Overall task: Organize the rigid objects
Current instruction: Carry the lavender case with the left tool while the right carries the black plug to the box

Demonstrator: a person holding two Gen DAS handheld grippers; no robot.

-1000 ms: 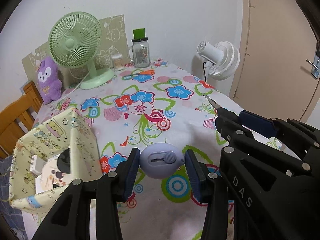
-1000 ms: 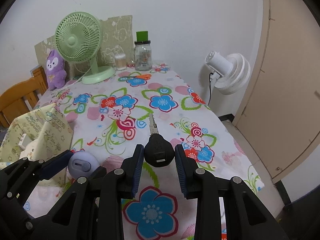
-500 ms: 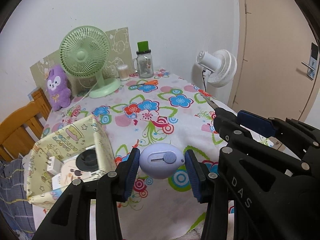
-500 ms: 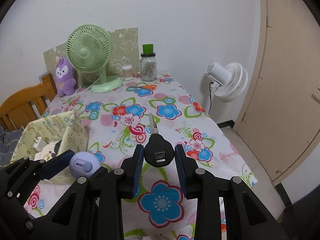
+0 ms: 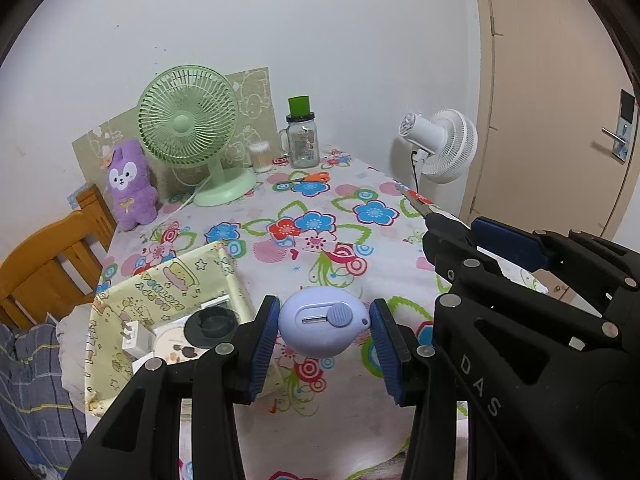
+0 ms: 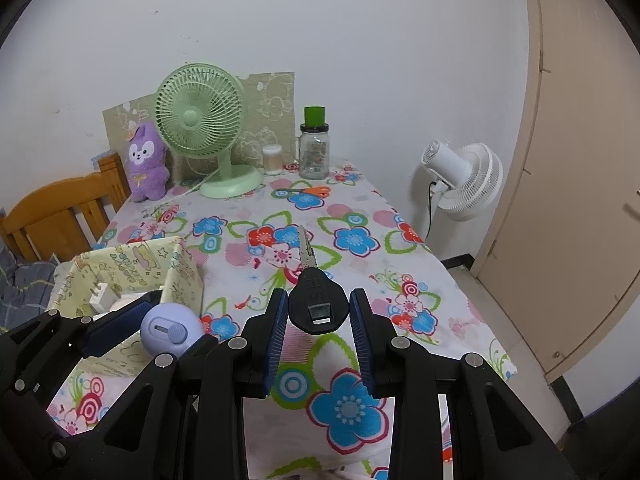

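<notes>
My left gripper (image 5: pixel 323 326) is shut on a lilac egg-shaped box cutter (image 5: pixel 322 326) with a round slider, held above the near end of the flowered table (image 5: pixel 304 224). In the right wrist view my right gripper (image 6: pixel 318 314) is shut on the black head of a key (image 6: pixel 317 308), its metal blade pointing away over the table. The left gripper (image 6: pixel 132 320) with the lilac cutter (image 6: pixel 170 330) shows at lower left there. The right gripper's fingers (image 5: pixel 508 240) and the key's blade (image 5: pixel 414 200) show at right in the left wrist view. A yellow patterned box (image 5: pixel 160 284) sits at the table's left, below and left of both grippers.
The yellow box holds a white charger plug (image 5: pixel 134 334) and a black round item (image 5: pixel 210 320). At the far end stand a green desk fan (image 5: pixel 188 120), a purple plush (image 5: pixel 128 184), a glass jar (image 5: pixel 302 144), a cotton-swab pot (image 5: pixel 259 156) and orange scissors (image 5: pixel 308 178). A white fan (image 5: pixel 440 148), door and wooden chair (image 5: pixel 44 264) surround the table.
Both grippers have risen and drawn back from the table with their objects still held; more of the table, the box's inside and the near edge now show.
</notes>
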